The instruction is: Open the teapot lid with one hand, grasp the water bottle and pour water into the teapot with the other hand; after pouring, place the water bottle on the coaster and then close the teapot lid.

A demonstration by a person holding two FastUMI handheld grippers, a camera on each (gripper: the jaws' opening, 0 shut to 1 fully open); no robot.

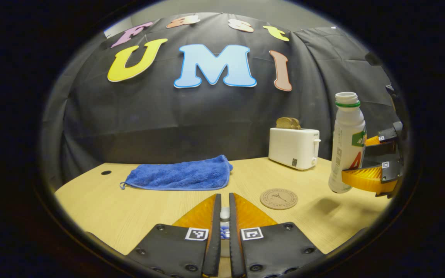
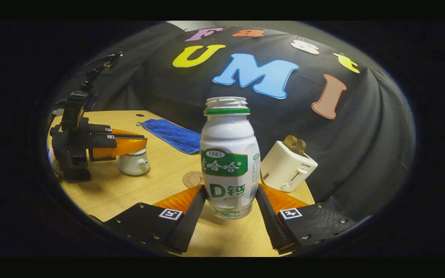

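Left gripper (image 2: 129, 143): fingers pinching the lid knob (image 1: 225, 213), apparently to lift or hold the lid while water goes in; whether lifted, cannot tell.
Teapot (image 2: 133, 163): on the desk (image 2: 160, 162), under those fingers, spout toward the coaster.
Towel (image 1: 180, 174): flat at the desk's back, clear of the work.
Coaster (image 1: 279, 198): bare, between teapot and bottle, waiting for the bottle.
Bottle (image 2: 229, 158): capless, upright, off the coaster.
Right gripper (image 2: 231, 199): fingers pressed on the bottle's lower sides, low enough to tip it.
Toaster (image 1: 294, 147): behind, unused.

black cloth wall (image 1: 191, 116) behind a pale wooden table (image 1: 129, 208).
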